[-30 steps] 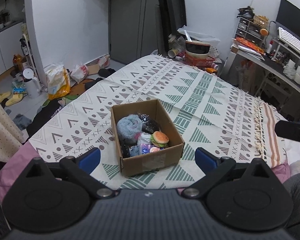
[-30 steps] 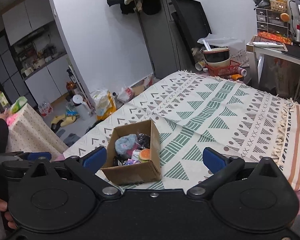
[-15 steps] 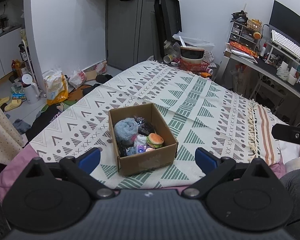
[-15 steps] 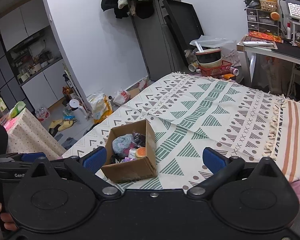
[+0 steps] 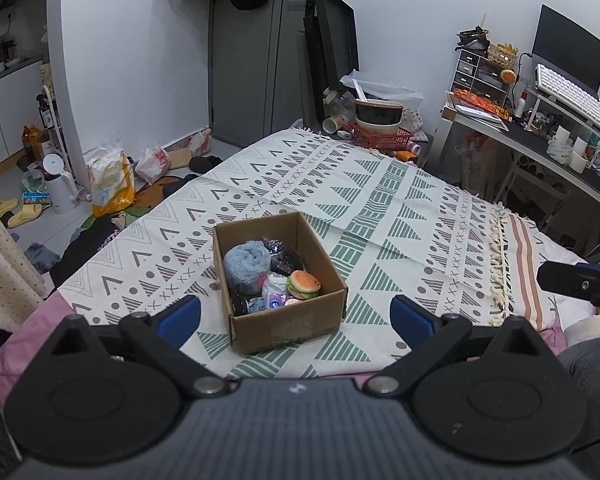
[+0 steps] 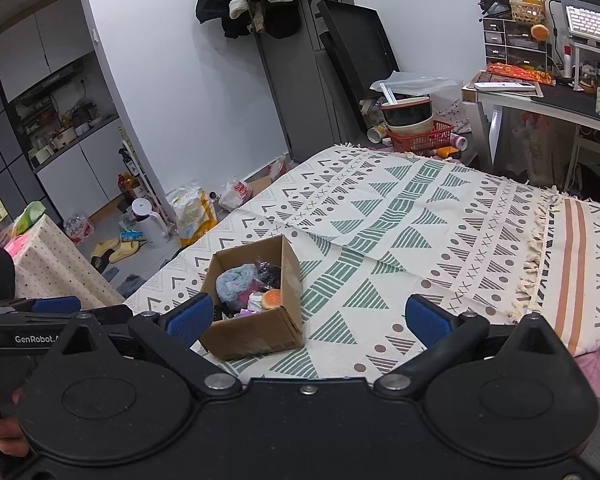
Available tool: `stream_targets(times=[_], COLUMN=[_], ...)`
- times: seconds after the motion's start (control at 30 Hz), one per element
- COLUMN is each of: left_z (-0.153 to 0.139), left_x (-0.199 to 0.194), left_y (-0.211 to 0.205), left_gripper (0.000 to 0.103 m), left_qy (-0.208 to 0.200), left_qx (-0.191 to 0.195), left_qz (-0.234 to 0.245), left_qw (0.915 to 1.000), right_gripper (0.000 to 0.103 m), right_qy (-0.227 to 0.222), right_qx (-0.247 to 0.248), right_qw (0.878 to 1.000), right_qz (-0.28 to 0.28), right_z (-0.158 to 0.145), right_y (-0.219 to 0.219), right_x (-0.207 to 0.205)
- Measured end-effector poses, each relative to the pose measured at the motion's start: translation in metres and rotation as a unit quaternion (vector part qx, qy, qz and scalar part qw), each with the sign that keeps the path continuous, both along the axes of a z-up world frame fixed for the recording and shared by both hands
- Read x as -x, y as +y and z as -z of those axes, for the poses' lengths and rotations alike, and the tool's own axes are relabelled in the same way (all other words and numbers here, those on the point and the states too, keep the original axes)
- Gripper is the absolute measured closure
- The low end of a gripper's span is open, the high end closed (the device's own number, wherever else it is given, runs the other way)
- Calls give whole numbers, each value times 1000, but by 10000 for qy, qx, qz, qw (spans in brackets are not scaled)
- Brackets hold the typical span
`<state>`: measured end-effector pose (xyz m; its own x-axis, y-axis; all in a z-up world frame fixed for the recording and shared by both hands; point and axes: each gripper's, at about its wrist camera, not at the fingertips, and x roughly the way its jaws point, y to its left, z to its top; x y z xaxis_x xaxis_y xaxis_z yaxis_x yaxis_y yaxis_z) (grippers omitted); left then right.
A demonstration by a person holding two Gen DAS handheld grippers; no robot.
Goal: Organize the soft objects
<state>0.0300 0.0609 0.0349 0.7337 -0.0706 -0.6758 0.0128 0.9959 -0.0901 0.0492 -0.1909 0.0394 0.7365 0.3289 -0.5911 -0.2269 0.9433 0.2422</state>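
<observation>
Two blue pads spread wide in my left wrist view: the left claw [image 5: 296, 316] is released, empty, before the cardboard box [image 5: 288, 324] on the patterned blanket [image 5: 380, 200], holding a fluffy blue bundle [image 5: 246, 266] and burger toy [image 5: 303, 284]. From my right wrist view, the right claw [image 6: 306, 314] is likewise released; the box sits left of centre.

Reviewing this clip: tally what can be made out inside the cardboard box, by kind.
Inside the cardboard box:
Blue fluffy roll: 1
Black shiny bundle: 1
Burger toy: 1
Small packets or pouches, partly hidden: at least 2
Total: at least 5; the lower layer cannot be counted.
</observation>
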Motion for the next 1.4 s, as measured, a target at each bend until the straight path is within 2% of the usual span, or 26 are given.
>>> stream_targets(times=[0.9, 1.4], left_z=[0, 12], left_x=[1, -13], left_y=[1, 8], left_gripper=[3, 3], left_qy=[-48, 49], left_qx=[0, 45], left_qz=[-77, -193], left_qw=[10000, 9998], right_gripper=[0, 0], right_qy=[37, 213], right_qx=[-24, -86], right_qw=[10000, 9997], right_qz=[66, -45], right_z=[4, 16], right_y=[-2, 7], right_x=[0, -16])
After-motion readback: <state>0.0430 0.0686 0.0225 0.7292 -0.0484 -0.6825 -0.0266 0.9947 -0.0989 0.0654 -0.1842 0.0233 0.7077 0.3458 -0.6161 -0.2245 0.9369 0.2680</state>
